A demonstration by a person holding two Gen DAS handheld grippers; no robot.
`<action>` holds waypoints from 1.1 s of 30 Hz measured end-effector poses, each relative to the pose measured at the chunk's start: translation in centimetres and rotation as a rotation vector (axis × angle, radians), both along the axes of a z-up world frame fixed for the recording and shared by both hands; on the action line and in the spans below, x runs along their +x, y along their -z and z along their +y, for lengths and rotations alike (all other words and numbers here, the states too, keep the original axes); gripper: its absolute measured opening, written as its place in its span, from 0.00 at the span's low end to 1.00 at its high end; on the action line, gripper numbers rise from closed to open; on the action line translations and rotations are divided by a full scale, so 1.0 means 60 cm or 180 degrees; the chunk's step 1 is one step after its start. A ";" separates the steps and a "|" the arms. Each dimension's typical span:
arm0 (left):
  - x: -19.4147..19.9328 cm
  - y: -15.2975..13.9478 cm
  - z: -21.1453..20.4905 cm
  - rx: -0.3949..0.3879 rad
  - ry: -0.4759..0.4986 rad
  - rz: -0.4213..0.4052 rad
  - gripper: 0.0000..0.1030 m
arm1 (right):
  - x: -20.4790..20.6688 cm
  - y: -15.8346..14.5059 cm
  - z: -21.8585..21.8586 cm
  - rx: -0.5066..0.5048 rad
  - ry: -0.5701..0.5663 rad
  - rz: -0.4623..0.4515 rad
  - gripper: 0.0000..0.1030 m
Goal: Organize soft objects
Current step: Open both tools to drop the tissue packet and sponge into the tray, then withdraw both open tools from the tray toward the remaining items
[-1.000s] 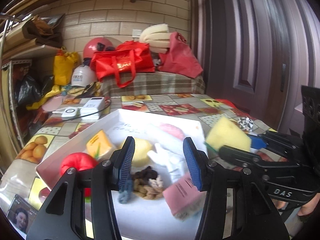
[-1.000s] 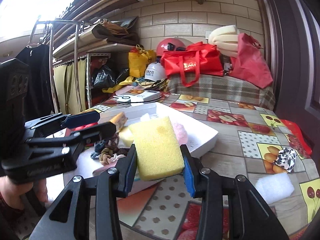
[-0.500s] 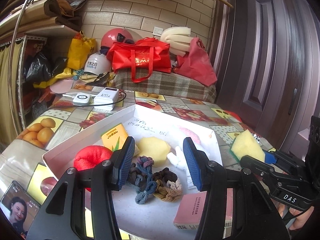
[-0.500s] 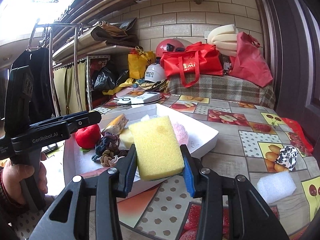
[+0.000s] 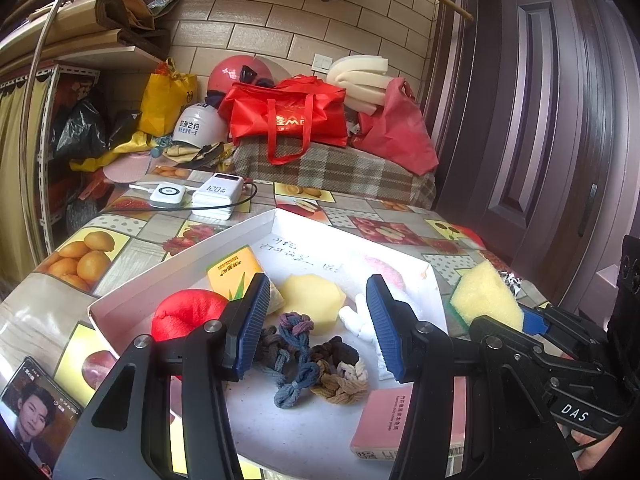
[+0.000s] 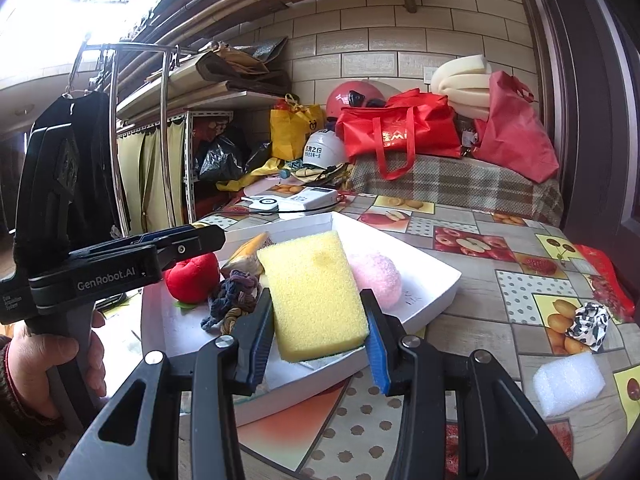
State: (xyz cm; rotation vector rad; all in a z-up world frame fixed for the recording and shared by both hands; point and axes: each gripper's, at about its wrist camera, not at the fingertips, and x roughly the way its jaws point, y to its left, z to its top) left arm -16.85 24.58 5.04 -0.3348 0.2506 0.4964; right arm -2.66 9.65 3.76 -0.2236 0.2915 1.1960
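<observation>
Clamping a yellow sponge [image 6: 316,296] between its blue pads, the right gripper [image 6: 318,338] has its jaws pressed on both long sides of the block, which stands upright with a thin green scouring layer at its bottom edge. It hangs over the near rim of the white tray [image 6: 432,280] on the fruit-patterned desk [image 6: 480,292]. The left gripper [image 5: 316,326] hovers over the same tray with its jaws partly apart and nothing between the pads; a hand [image 6: 44,364] grips its handle at the left of the right wrist view.

Just beyond the left pads lies a knotted bundle of hair ties [image 5: 308,356], blue, brown and tan, resting on the tray floor. A pink packet [image 5: 386,420] lies at the near right of the tray. To the left of the ties sits a red plush apple [image 5: 186,314], and behind it a yellow packet [image 5: 236,270]. A pale yellow sponge piece [image 5: 312,300] and a small white foam shape [image 5: 358,320] lie in the middle, with a pink puff [image 6: 378,280] toward the far right side.

Outside the tray, a white foam block [image 6: 568,382] and a black-and-white scrunchie [image 6: 588,320] rest on the desk to the right. A phone [image 5: 36,412] lies at the near left corner. Farther back are two white power banks [image 5: 200,196], then red bags [image 5: 288,116] and helmets against the brick wall.
</observation>
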 end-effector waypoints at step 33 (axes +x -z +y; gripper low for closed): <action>-0.051 0.027 0.066 -0.0682 -0.0571 -0.0294 1.00 | -0.017 0.021 -0.001 -0.0510 -0.0292 0.0212 0.87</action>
